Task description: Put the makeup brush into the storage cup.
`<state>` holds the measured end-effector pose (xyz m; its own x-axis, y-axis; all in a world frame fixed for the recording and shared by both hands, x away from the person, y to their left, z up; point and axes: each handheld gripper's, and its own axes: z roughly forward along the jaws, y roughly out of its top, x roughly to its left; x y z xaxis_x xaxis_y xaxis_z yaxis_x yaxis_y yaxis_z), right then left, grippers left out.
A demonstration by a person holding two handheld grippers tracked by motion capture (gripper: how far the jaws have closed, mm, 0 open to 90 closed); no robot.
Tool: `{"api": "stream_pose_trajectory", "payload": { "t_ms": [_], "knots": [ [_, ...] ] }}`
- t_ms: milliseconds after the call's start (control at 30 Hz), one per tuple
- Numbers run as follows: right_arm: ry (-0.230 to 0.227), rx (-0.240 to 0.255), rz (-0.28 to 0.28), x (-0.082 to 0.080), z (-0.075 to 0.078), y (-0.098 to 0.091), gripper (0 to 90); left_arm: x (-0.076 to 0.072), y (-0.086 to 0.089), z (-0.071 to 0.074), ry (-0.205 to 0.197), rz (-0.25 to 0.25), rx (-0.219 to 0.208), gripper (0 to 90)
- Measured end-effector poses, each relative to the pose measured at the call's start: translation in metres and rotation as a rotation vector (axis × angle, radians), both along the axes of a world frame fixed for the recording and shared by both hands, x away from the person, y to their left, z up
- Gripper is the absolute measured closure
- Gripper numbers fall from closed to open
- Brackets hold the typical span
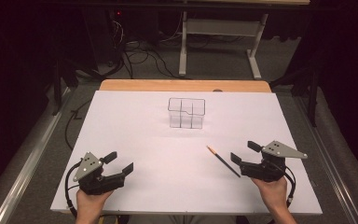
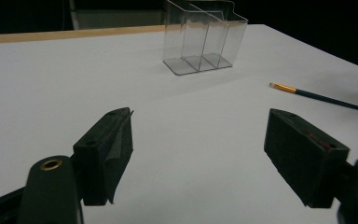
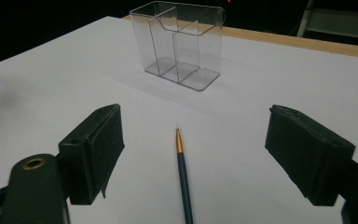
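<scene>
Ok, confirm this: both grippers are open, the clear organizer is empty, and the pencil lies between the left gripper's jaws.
Wrong gripper. The pencil lies between the jaws of the right gripper, as the right gripper view shows. The rest stands: the left gripper is open too, and the clear organizer is empty.

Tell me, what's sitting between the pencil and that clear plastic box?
Nothing: in the high view, bare white table separates the pencil from the clear box. The right gripper view shows the same empty stretch.

High view looks down from above the near edge; both low gripper views face the clear organizer [image 1: 186, 113] and pencil [image 1: 223, 161].
</scene>
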<state>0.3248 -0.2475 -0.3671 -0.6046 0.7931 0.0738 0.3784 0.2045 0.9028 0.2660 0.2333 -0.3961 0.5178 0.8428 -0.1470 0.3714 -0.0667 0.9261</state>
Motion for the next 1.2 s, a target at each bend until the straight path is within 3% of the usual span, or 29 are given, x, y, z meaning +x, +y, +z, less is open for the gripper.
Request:
{"api": "stream_pose_trajectory", "payload": {
  "t_ms": [133, 1200],
  "knots": [
    [0.003, 0.000, 0.006, 0.003, 0.002, 0.004, 21.0, 0.000, 0.000, 0.000, 0.001, -0.004, -0.016, 23.5],
    [-0.009, -0.019, 0.052, 0.025, 0.016, 0.035, 22.0, 0.013, -0.006, -0.001, -0.016, 0.000, 0.004, 23.5]
  ]
}}
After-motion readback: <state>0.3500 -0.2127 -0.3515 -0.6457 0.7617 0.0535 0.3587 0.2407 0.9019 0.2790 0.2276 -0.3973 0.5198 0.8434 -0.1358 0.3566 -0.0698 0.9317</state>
